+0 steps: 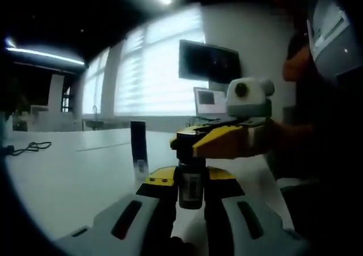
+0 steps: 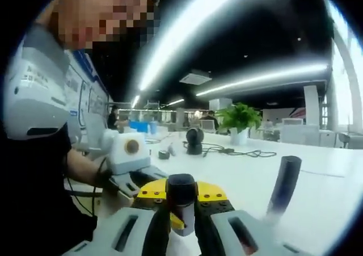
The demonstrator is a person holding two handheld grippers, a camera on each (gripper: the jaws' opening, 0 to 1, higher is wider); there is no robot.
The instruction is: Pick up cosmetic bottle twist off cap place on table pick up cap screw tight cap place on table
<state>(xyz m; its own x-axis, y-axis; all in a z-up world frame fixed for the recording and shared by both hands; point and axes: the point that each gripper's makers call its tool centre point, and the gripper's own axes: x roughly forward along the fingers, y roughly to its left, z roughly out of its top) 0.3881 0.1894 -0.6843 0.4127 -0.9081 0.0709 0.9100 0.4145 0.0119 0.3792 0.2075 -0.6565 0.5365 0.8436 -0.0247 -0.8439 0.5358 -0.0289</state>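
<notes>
- Nearest in the left gripper view, the left gripper is clamped on the cosmetic bottle, a dark cylinder with a pale label, held upright between the grey jaws above the tabletop.
- Coming in from the right of that view, the right gripper, yellow and black, sits on the bottle's top; the top itself is hidden under it.
- Over in the right gripper view, the right gripper has its jaws narrow on the dark rounded cap; whether the cap is loose or threaded on, I cannot tell.
- Left gripper shows there too, reaching in from the left, held by a person's hand.
- A second dark tube stands upright on the tabletop, just behind and apart from the held bottle; its lower end blurs into the white surface.
- Smooth, glossy white tabletop runs wide open to the left; a black cable lies near its far edge.
- A potted plant and a round black object sit well back.
</notes>
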